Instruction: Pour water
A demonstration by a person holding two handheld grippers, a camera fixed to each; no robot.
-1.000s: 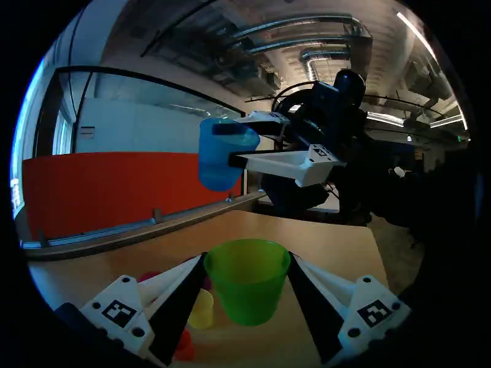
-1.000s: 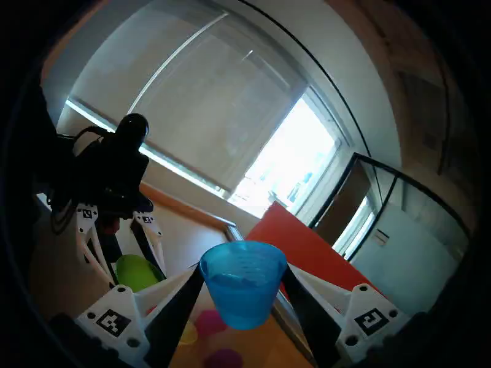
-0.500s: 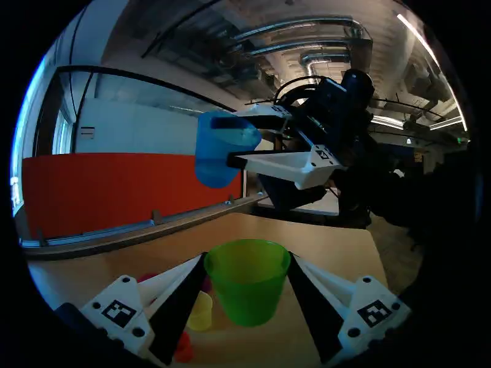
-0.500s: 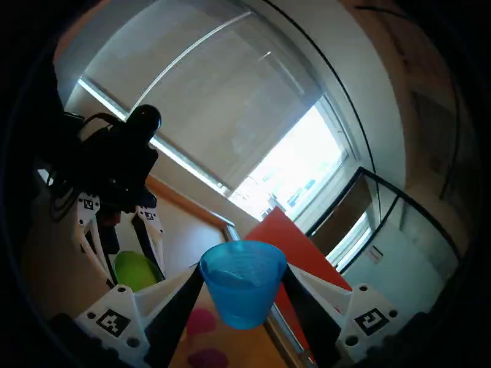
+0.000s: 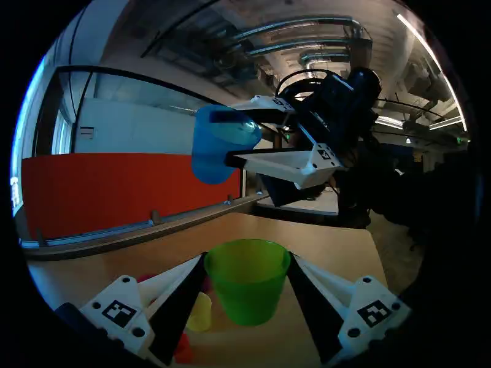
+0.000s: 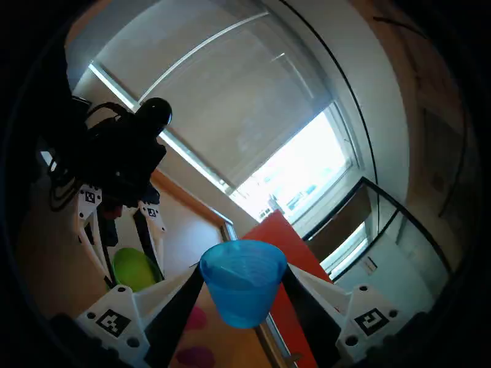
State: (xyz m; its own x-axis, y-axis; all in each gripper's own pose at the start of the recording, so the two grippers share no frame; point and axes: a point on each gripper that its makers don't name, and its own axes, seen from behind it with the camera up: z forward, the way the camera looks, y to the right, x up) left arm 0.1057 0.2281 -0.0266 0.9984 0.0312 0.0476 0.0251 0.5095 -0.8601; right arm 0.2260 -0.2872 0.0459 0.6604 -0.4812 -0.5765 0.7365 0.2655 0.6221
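Wooden desk [image 5: 334,242] takes the lower middle of the left gripper view, with a long red panel [image 5: 123,184] behind it at the left. In the upper middle the right claw [image 5: 242,132] reaches in from the right and pinches the blue cup [image 5: 212,153] with both fingers; the cup leans a little. At the bottom centre the left claw [image 5: 245,264] pinches the green cup [image 5: 248,288] from both sides, upright. The blue cup hangs higher than the green one, to its upper left and apart from it. A small yellow cup [image 5: 199,310] stands on the desk at lower left.

I judge the pouring is not yet begun. To do it well, the lip of the blue cup should first come directly over the green mouth, and only then tip, slowly, so the stream is thin. The green cup should be held level and quiet, because thin plastic may slip between the fingers.
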